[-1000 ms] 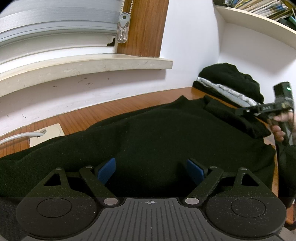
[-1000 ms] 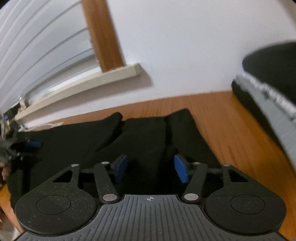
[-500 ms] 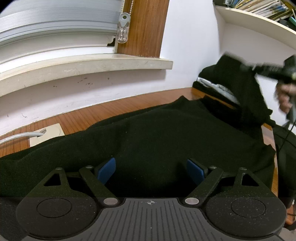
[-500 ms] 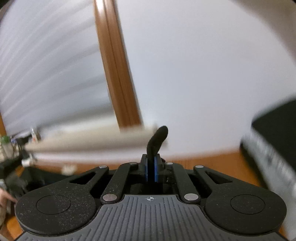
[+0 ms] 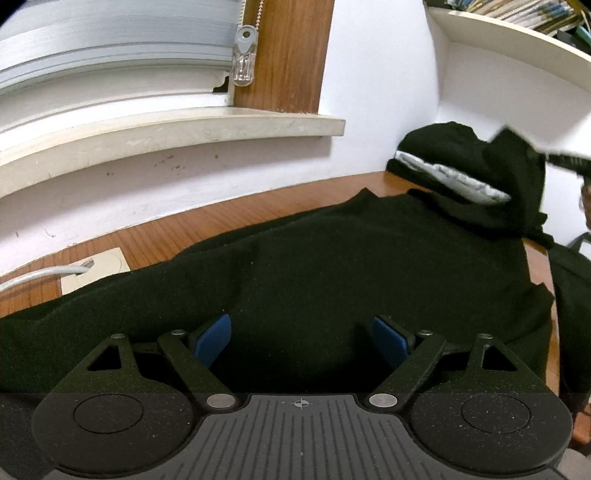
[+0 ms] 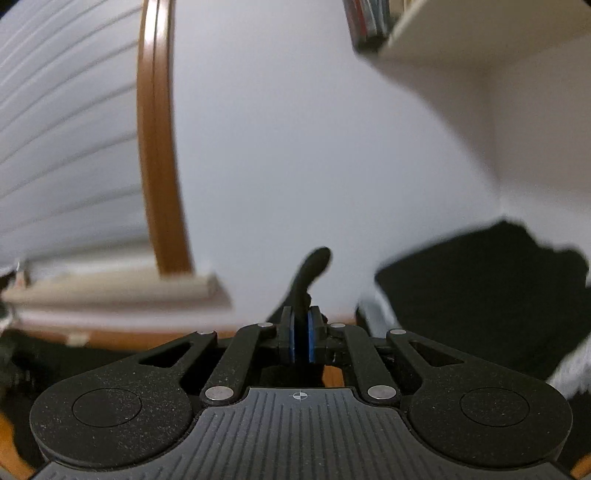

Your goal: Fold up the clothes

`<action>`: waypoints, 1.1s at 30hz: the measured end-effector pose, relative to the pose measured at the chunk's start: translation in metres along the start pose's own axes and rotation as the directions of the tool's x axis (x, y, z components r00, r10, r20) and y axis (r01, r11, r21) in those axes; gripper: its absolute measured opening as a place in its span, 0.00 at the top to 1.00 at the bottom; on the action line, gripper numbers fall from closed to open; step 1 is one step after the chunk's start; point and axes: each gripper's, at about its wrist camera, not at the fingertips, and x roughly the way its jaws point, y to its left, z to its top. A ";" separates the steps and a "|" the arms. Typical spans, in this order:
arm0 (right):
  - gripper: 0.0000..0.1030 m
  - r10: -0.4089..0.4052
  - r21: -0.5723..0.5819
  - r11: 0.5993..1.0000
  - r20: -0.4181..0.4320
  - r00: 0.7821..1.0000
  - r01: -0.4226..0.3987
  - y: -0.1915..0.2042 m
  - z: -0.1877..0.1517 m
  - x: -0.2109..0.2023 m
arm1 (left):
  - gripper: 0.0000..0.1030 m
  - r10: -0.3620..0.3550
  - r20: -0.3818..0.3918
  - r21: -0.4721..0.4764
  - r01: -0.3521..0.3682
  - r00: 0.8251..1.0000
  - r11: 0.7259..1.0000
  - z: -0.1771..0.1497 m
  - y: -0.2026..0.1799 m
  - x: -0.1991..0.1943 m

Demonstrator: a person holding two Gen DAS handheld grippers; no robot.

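Left tongs (image 5: 301, 338) hover wide open and empty low over the black garment (image 5: 314, 266), which lies spread on the worktop (image 5: 221, 225), ready to pin it; right tongs (image 6: 300, 338) are clamped on a raised fold of it, likely to carry that edge across; beyond, a stack of folded clothes (image 5: 443, 162) waits by the wall

The right gripper (image 6: 301, 341) was closed on a fold of black cloth (image 6: 310, 271) — the blue pads (image 6: 292, 341) pinched it, and a dark tip stood up above them against the white wall (image 6: 295, 147). Left, a blurred blind (image 6: 62, 147), a brown frame (image 6: 159, 177) and a pale sill (image 6: 110, 290). Right, a black pile (image 6: 480, 288) — above it, a shelf (image 6: 461, 33).
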 end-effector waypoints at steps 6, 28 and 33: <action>0.92 -0.004 0.040 0.999 -0.104 0.995 0.009 -0.008 -0.060 0.016 | 0.14 0.067 0.000 0.066 -0.066 0.998 0.996 0.003 -0.015 0.003; 0.90 0.236 -0.076 0.962 -0.251 0.939 -0.262 0.073 -0.077 -0.034 | 0.37 -0.257 0.010 0.054 0.256 0.966 0.965 0.140 -0.173 0.138; 0.90 0.228 -0.088 0.961 -0.291 0.929 -0.264 0.084 -0.096 -0.048 | 0.32 -0.305 -0.029 0.045 0.306 0.952 0.951 0.137 -0.202 0.159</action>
